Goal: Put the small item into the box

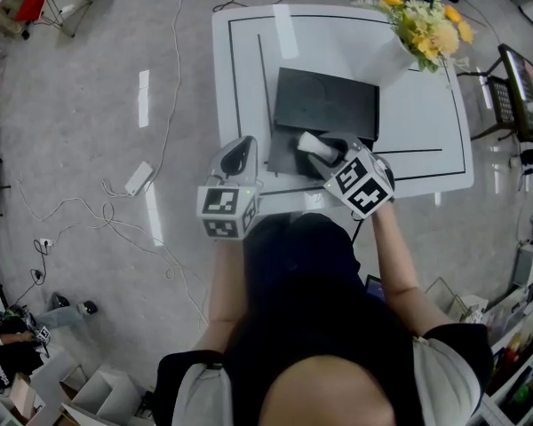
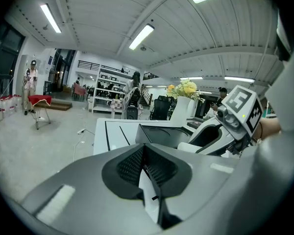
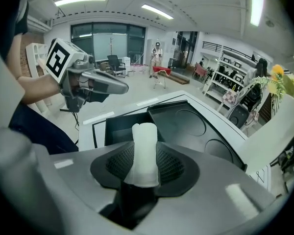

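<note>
A black box lies open on the white table [image 1: 426, 149]: its base [image 1: 287, 156] is near the front edge and its lid [image 1: 327, 103] lies flat behind it. My right gripper [image 1: 313, 145] hovers over the base and is shut on the small white roll-shaped item [image 3: 145, 151], which stands up between its pads. In the right gripper view, the base [image 3: 112, 126] and the lid with round dents [image 3: 186, 124] lie just below. My left gripper [image 1: 244, 145] hangs at the table's front left, beside the box. Its pads [image 2: 132, 163] meet at the tip with nothing between them.
A white vase [image 1: 386, 60] of yellow flowers [image 1: 426, 25] stands at the table's back right corner. Black lines [image 1: 234, 78] border the tabletop. Cables [image 1: 115, 211] and a power strip [image 1: 139, 177] lie on the floor to the left. A chair [image 1: 520, 87] stands to the right.
</note>
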`<state>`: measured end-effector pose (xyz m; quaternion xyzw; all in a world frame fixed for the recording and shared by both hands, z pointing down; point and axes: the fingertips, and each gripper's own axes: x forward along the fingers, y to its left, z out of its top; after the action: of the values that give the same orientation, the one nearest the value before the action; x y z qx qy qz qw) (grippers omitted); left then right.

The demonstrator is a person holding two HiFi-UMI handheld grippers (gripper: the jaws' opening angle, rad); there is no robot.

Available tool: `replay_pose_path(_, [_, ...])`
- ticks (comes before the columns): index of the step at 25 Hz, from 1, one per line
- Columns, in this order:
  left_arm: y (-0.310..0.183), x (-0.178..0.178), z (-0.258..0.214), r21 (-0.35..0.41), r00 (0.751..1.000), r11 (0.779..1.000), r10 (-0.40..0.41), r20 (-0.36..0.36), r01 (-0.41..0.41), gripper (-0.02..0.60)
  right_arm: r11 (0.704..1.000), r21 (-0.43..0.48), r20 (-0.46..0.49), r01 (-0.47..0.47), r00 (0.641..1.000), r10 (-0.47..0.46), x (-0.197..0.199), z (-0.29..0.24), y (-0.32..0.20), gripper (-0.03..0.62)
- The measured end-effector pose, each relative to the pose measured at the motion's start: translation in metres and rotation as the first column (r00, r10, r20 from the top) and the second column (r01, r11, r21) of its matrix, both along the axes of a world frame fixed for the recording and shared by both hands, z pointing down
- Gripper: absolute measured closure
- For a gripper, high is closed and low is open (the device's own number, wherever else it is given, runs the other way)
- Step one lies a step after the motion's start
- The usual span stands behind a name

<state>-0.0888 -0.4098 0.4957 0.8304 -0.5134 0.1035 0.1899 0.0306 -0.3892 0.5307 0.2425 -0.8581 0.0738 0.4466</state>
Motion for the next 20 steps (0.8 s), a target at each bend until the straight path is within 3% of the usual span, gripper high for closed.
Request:
replay_pose_path(11, [0.000, -0.005, 0.006, -0.016, 1.000, 1.000, -0.017, -0.009, 0.017, 0.571, 0.997, -0.059, -0.098, 0.055, 0.993, -0.061, -0.001, 0.036, 0.005, 0.457])
replay_pose_path(20, [0.005, -0.008, 0.013, -0.028, 1.000, 0.999, -0.030, -0.008, 0.030, 0.571, 0.996, -0.084, -0.129, 0.041, 0.990, -0.052, 0.003, 0.054, 0.004, 0.456])
